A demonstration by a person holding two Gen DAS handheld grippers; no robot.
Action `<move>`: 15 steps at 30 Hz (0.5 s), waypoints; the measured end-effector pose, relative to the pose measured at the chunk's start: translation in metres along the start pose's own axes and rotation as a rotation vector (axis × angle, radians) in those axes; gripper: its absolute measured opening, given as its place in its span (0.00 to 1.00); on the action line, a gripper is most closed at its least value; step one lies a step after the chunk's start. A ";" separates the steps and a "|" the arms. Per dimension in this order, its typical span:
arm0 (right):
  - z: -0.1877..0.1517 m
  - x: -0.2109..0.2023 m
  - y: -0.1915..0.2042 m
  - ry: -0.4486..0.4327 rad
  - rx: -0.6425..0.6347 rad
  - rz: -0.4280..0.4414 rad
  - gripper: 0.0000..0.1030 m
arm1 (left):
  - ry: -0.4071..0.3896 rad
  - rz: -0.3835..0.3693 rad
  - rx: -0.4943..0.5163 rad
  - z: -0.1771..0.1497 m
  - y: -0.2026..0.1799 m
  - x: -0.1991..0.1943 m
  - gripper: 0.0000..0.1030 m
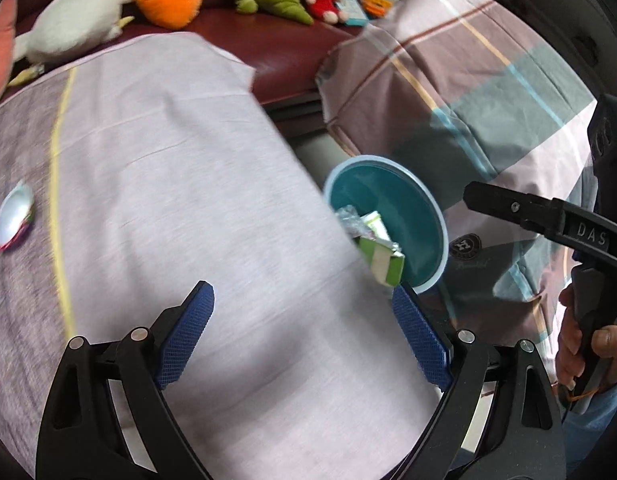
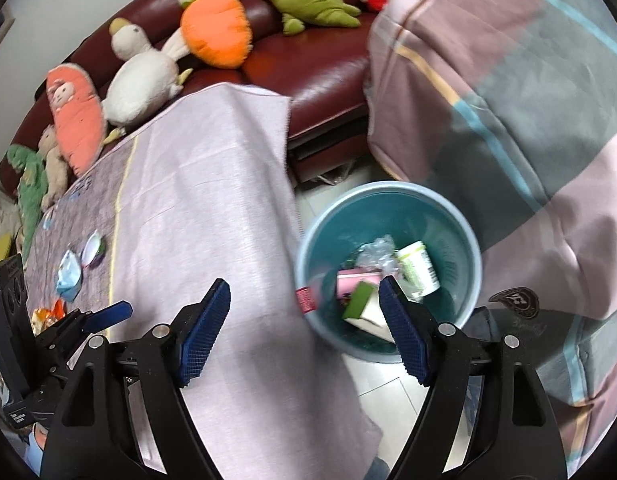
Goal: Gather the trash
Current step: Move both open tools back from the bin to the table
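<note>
Two gaping, empty hand-held grippers, left (image 1: 302,336) and right (image 2: 304,332), near a round, seemingly plastic bin (image 2: 460,236).

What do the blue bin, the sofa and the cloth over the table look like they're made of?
Blue bin: likely plastic, a smooth moulded wall with a paler rolled rim.
Sofa: leather or faux leather, dark red and glossy with bright highlights; which one cannot be told.
Cloth: woven fabric, matte pale pink, with soft creases and a hanging edge.

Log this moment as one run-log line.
left gripper: open, empty | right gripper: open, empty | bin: holds trash | table: wrappers left
</note>
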State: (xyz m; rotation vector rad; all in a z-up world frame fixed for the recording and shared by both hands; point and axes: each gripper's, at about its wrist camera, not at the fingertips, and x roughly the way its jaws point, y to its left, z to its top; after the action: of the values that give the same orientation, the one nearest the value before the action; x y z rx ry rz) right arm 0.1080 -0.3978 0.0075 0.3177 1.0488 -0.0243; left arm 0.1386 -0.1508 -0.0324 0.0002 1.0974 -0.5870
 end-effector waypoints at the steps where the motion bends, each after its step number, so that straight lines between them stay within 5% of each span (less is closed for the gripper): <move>1: -0.001 -0.001 0.007 0.000 -0.011 0.002 0.71 | -0.006 0.000 -0.012 -0.005 0.008 -0.006 0.89; 15: -0.042 0.007 0.126 0.076 -0.220 0.052 0.72 | -0.090 0.104 -0.134 -0.074 0.112 -0.080 0.89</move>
State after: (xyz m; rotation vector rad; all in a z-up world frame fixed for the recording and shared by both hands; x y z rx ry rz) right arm 0.0970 -0.2650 0.0134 0.1469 1.1072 0.1500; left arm 0.1015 0.0009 -0.0325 -0.0840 1.0405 -0.4156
